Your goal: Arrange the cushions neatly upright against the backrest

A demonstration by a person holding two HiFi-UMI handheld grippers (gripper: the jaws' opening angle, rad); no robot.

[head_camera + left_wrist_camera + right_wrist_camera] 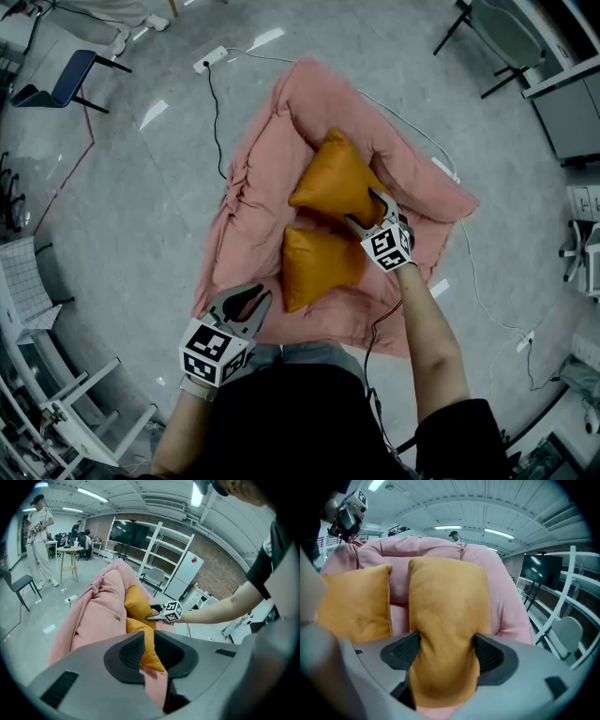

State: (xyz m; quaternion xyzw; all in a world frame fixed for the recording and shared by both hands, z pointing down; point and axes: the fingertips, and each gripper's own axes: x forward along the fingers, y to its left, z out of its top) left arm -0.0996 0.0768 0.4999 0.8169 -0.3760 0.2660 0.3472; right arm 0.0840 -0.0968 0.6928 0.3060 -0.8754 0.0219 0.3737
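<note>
At the bottom left of the head view, the left gripper hangs by the near edge of the big puffy pink cloth floor sofa. Its jaws are apart and nothing is in them. The left arm is bent in close to the body.

Just past it, in the middle of the frame, the near soft square orange fabric cushion sits on the sofa seat.

A bit farther up, the right arm is stretched out. The right gripper squeezes the bottom edge of the far orange cushion, and the cloth bulges between the pads. This cushion stands up in front of the fat pink backrest roll.

I think the cushions are light and squashy, not slippery, and will not break. They may flop over. A hold on an edge or corner, where the stuffing is thin, looks best.

Past the sofa is the shiny grey floor.
</note>
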